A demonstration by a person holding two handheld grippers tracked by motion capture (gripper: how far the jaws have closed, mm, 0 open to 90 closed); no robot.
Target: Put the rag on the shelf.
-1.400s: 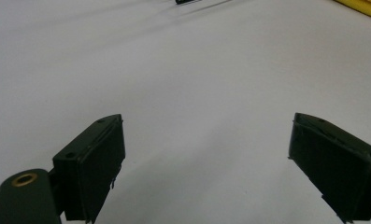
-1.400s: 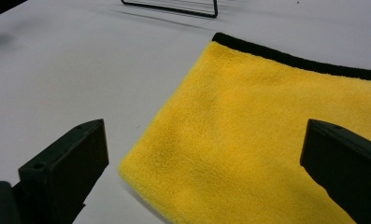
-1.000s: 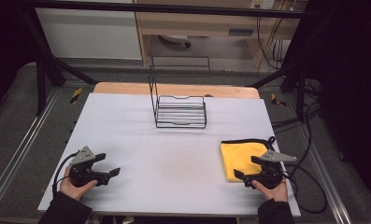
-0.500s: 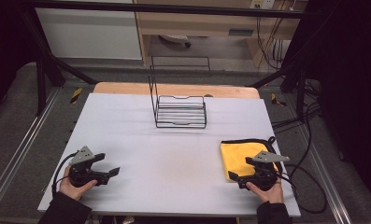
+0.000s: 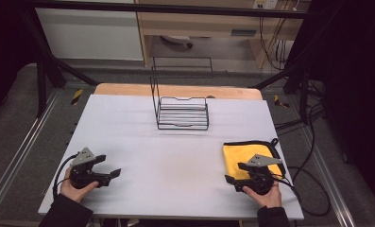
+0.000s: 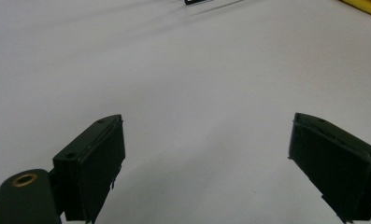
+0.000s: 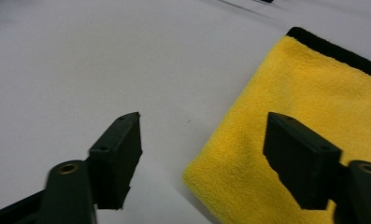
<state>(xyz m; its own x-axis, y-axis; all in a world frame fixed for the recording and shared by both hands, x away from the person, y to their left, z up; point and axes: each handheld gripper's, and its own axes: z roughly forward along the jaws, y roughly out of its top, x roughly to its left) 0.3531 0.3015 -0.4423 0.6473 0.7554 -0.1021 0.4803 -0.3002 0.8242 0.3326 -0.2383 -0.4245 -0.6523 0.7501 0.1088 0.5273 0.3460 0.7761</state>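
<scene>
— Where's the action, then?

— Near the bench's (image 5: 142, 123) right edge, close to the front corner. A folded yellow cloth (image 5: 239, 153) lies flat there, and the right gripper (image 5: 235, 173) sits at its front left corner, one jaw over the cloth, the other over bare bench.

— Has it got hold?

— Not yet. The jaws have just been closing in, but in the right gripper view there's a clear gap on both sides of the cloth's corner (image 7: 206, 172). Unclenched, straddling the edge. My guess is the corner is picked because a flat cloth offers nothing else to pinch.

— And the other one?

— The left gripper (image 5: 110, 173) rests by the front left corner, jaws spread wide over bare bench, grasping nothing. Parked out of the way, I'd say.

— That wire thing at the back?

— A black wire rack (image 5: 181, 111), standing near the far edge, mid-bench, well apart from the cloth.
</scene>
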